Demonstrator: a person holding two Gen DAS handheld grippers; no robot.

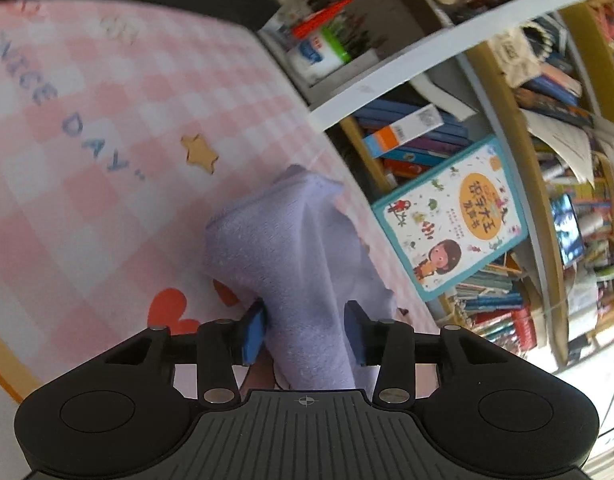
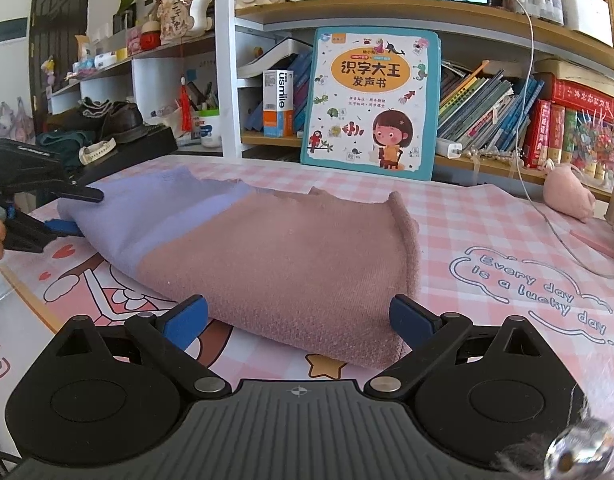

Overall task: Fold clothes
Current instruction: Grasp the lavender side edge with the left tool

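A folded knit garment, lilac at one end [image 2: 155,216] and dusty pink at the other [image 2: 291,264], lies on the pink checked table cover [image 2: 487,232]. My left gripper [image 1: 307,330] has the lilac end [image 1: 291,248] between its blue pads, lifted and bunched; it also shows at the left of the right wrist view [image 2: 67,212]. My right gripper [image 2: 299,316] is open, its fingers spread on either side of the pink end's near corner without pinching it.
A shelf unit with books stands behind the table, with a children's book [image 2: 371,100] leaning against it. A pink plush [image 2: 567,196] and a white cable [image 2: 555,220] lie at the right. Black shoes [image 2: 119,120] sit at the back left.
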